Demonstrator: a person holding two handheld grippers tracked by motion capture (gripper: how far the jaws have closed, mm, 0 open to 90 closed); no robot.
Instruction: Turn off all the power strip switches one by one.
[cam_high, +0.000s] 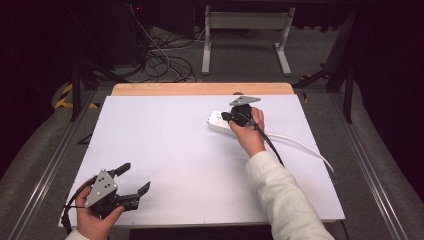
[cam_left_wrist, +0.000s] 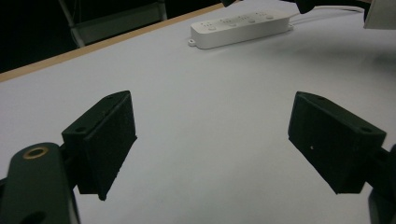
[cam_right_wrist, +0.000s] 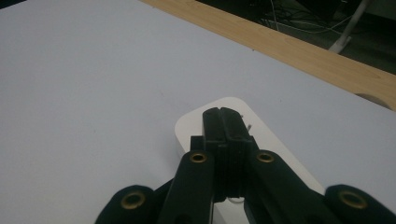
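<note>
A white power strip (cam_high: 216, 120) lies on the white table top (cam_high: 175, 150) toward the far right, with its white cable (cam_high: 300, 142) running off to the right. My right gripper (cam_high: 226, 117) hovers over the strip's left end, jaws pressed together with nothing seen between them. In the right gripper view the shut tips (cam_right_wrist: 222, 114) point down at the strip's rounded end (cam_right_wrist: 191, 133). My left gripper (cam_high: 136, 178) rests near the front left corner, wide open and empty. In the left gripper view its pads (cam_left_wrist: 114, 140) frame bare table, with the strip (cam_left_wrist: 240, 28) far ahead.
A wooden strip (cam_high: 200, 89) borders the table's far edge. Beyond it are white desk legs (cam_high: 245, 35) and tangled cables (cam_high: 165, 62) on the grey floor. A black cord (cam_high: 270, 145) trails from the right gripper along the sleeve.
</note>
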